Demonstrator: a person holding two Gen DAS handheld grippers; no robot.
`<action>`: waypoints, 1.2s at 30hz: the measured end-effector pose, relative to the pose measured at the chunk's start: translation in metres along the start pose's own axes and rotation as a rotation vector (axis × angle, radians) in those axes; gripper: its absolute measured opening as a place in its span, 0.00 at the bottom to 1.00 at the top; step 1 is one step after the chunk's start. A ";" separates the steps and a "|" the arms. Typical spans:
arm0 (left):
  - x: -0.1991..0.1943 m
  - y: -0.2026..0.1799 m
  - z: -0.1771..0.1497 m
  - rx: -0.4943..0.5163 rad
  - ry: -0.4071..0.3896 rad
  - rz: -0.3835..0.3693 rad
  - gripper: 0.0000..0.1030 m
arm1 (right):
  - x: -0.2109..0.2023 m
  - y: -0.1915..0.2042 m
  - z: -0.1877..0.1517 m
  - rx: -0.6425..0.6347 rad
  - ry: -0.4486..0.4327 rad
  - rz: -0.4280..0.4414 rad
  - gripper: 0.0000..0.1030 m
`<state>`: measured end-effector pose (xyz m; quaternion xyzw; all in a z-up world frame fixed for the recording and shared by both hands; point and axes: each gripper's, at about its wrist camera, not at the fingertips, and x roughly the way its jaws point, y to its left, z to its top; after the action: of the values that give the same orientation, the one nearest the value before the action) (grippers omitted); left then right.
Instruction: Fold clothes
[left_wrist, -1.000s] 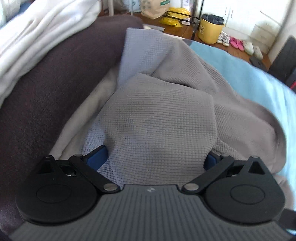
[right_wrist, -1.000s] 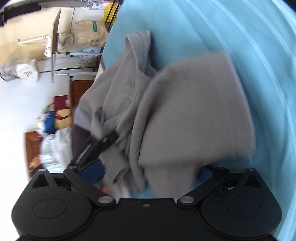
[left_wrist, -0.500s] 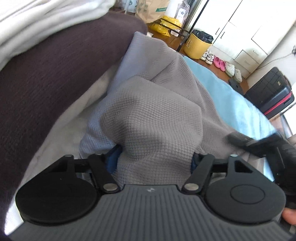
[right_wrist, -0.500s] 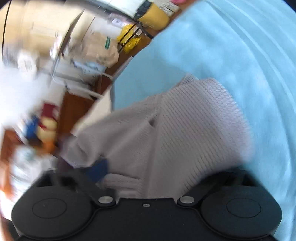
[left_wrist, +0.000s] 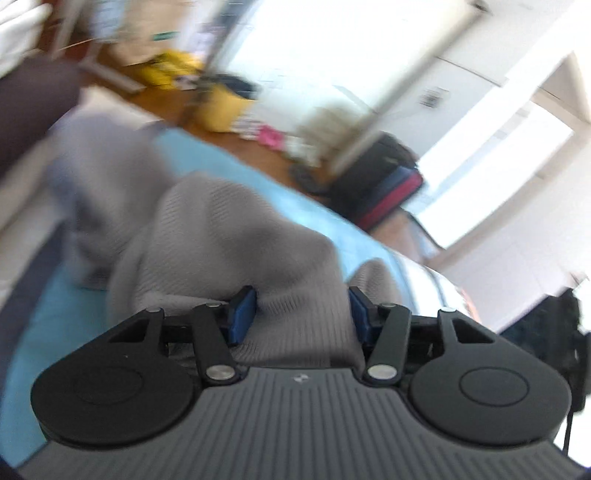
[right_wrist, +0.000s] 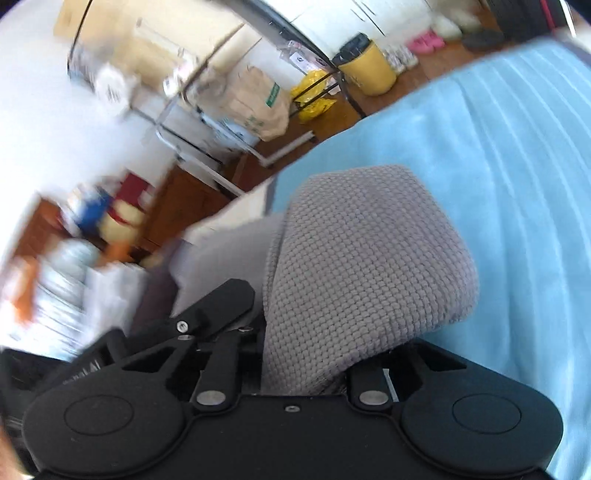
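A grey waffle-knit garment lies bunched on a light blue bed cover. My left gripper is shut on a thick fold of it; the cloth fills the gap between the blue pads. In the right wrist view the same grey garment drapes over my right gripper, which is shut on it; its fingertips are hidden under the cloth. Both grippers hold the garment lifted above the blue cover. The left wrist view is motion-blurred.
A dark brown cushion and white bedding sit at the left. Beyond the bed edge is a wooden floor with a yellow bin, a paper bag, a metal rack and a dark suitcase.
Both grippers have closed tighter on the grey garment and risen with it, tilting up toward the room. The cloth has pulled off the brown cushion side onto the blue cover.
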<state>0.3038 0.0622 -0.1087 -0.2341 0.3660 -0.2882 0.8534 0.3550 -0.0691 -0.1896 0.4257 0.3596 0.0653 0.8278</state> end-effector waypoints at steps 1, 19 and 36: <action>0.003 -0.012 -0.008 0.052 0.015 -0.040 0.50 | -0.016 -0.007 0.001 0.039 -0.002 0.040 0.22; 0.034 -0.200 -0.128 0.594 0.140 0.219 0.70 | -0.297 -0.100 -0.053 -0.321 -0.081 -0.374 0.18; 0.101 -0.071 -0.079 0.225 0.178 0.353 0.73 | -0.384 -0.190 0.014 -0.326 -0.523 -1.034 0.71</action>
<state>0.2783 -0.0713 -0.1638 -0.0436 0.4409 -0.1929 0.8755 0.0456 -0.3573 -0.1203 0.0652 0.2898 -0.3983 0.8678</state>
